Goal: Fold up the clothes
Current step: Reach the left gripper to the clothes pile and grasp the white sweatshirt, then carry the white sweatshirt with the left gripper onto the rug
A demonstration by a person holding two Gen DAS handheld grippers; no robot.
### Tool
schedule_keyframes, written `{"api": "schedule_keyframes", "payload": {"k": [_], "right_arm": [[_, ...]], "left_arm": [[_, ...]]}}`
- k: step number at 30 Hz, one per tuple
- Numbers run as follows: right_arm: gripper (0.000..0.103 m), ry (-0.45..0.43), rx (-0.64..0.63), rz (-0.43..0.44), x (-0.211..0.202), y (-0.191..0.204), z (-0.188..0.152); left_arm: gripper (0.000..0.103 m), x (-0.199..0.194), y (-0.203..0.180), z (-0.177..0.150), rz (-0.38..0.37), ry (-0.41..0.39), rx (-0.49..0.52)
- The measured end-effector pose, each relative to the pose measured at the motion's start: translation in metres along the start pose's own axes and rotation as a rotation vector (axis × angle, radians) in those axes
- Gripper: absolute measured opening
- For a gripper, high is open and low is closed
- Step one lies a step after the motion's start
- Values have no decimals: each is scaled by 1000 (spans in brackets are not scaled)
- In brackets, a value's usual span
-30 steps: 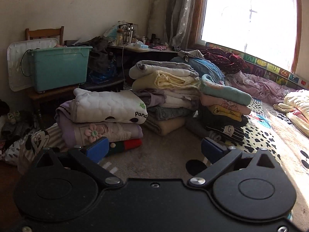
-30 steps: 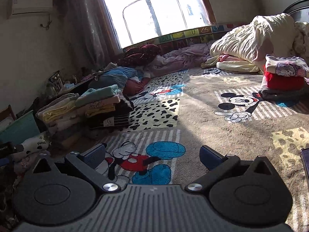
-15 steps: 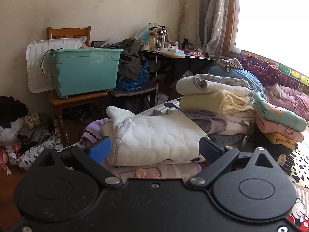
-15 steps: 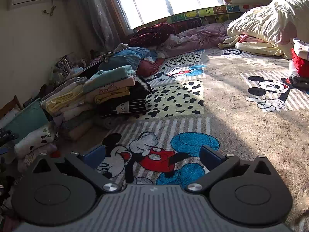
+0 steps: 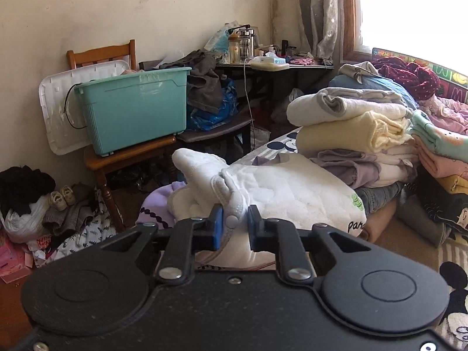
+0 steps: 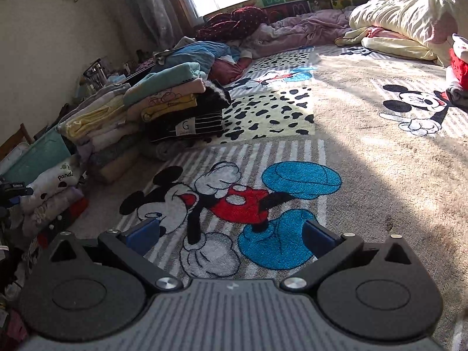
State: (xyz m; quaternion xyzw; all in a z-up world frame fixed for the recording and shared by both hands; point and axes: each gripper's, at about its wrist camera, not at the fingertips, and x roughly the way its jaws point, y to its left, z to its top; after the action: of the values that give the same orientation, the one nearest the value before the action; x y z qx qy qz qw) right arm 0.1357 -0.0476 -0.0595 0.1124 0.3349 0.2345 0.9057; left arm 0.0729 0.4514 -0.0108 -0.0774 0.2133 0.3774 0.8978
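Note:
A white quilted garment with a "panda" print lies on top of a small pile, over a purple piece. My left gripper is at its near edge, jaws closing, with the snap-button collar trim pinched between the blue pads. The same garment shows at the far left of the right wrist view. My right gripper stands open over the cartoon-mouse blanket, nothing between its fingers. Taller stacks of folded clothes stand beside the pile.
A teal bin sits on a wooden chair by the wall, a white lid behind it. A cluttered table stands by the curtain. Loose clothes and small shoes lie on the floor. Rumpled bedding fills the far right.
My left gripper swung over to the white quilted garment and closed from wide open onto its collar trim. My right gripper sank a little toward the blanket and stayed open.

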Motion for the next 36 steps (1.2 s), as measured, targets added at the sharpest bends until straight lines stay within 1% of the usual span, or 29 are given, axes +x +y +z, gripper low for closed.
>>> {"api": "schedule_keyframes", "payload": {"k": [3,4,7,9,13,15,17,19,20,22,25,27,28,30,32,33,34,35,36], "right_arm": [[103,-11,3,1,-11,-2,0],[103,-16,4,2,-15,-2,0],[103,-36,4,5,-29,-3,0],[103,-52,6,7,-40,-5,0],[103,-81,14,4,-61,-12,0],[103,-98,19,-3,-72,-17,0],[103,-114,17,-20,-84,-23,0],[103,-130,22,-38,-96,-32,-2],[103,-137,28,-48,-102,-37,-2],[103,-146,36,-76,-114,-47,-4],[103,-156,42,-126,-132,-62,-7],[103,-155,37,-174,-142,-72,-9],[103,-155,35,-197,-147,-77,-11],[103,-151,42,-233,-155,-86,-13],[103,-143,47,-270,-161,-94,-16],[103,-137,44,-288,-163,-98,-18],[103,-132,41,-304,-165,-101,-20],[103,-126,43,-316,-166,-104,-22],[103,-121,47,-325,-166,-108,-23]], "left_arm": [[11,-19,-11,7,-50,-49,46],[11,-30,-17,12,-82,-77,63],[10,-63,-38,28,-141,-160,116],[10,-86,-50,38,-192,-204,127],[10,-149,-84,54,-349,-306,168],[10,-185,-100,59,-445,-358,173],[10,-216,-115,58,-520,-405,175],[10,-237,-138,52,-572,-430,213],[10,-245,-148,47,-602,-430,222],[10,-262,-166,35,-689,-429,223],[10,-288,-195,15,-821,-432,260],[10,-298,-224,2,-879,-409,301],[10,-302,-239,-4,-917,-384,319],[10,-314,-260,-12,-970,-373,340],[10,-329,-270,-15,-1005,-402,331],[10,-333,-274,-16,-1013,-411,318],[10,-334,-278,-18,-1003,-417,314],[10,-332,-285,-24,-976,-419,335],[10,-325,-294,-36,-966,-361,407]]}}
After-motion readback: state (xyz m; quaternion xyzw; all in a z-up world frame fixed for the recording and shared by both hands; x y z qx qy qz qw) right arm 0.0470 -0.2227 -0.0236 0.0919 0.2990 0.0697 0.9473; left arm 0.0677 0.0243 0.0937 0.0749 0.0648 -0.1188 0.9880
